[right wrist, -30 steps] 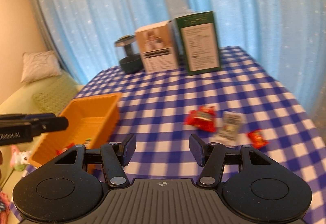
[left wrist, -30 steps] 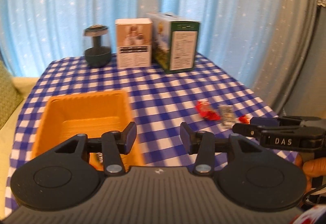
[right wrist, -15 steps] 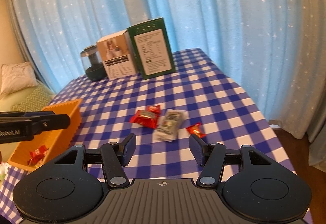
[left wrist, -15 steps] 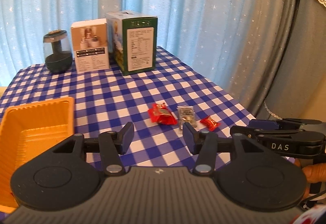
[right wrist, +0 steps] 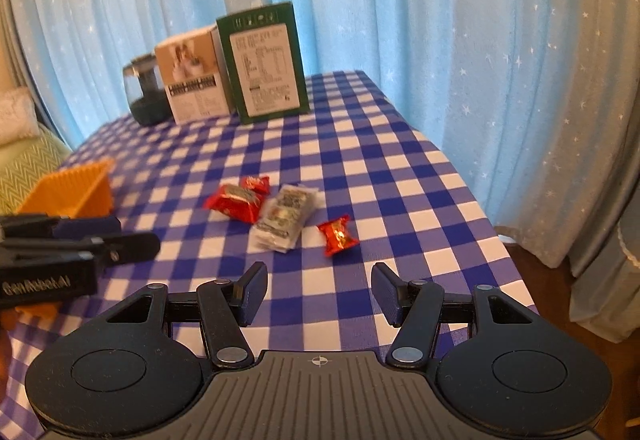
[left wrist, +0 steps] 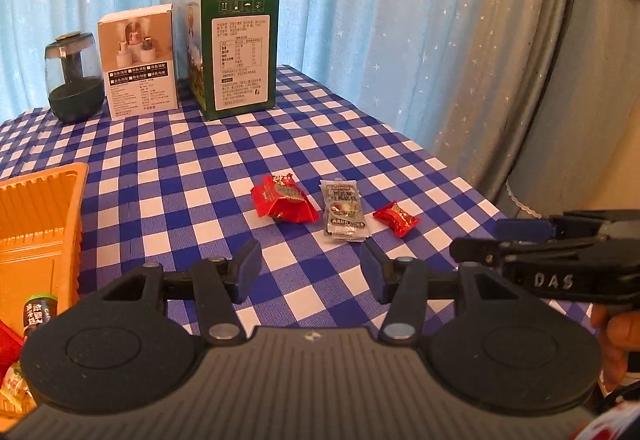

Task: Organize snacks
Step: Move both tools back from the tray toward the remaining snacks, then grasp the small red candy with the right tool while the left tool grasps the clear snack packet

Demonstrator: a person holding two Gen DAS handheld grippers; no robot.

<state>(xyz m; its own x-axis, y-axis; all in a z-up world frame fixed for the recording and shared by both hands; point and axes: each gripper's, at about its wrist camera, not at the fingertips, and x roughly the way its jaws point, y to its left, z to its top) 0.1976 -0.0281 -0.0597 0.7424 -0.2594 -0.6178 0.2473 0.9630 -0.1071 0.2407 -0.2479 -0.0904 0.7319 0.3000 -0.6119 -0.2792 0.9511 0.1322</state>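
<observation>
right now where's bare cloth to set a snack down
Free: checked cloth between the orange tray and red packet, and between the snacks and green box. Crowded: the back row by the white box.

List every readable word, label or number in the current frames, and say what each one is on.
"DAS": handwritten on the right gripper body.
"GenRobot.AI", blurred, likely reading: on the left gripper body.
White box: rows of Chinese characters, too small to read.
Green box: printed table on a white label, too small to read.
Red snack packet, grey sachet, small red candy: print unreadable.
</observation>
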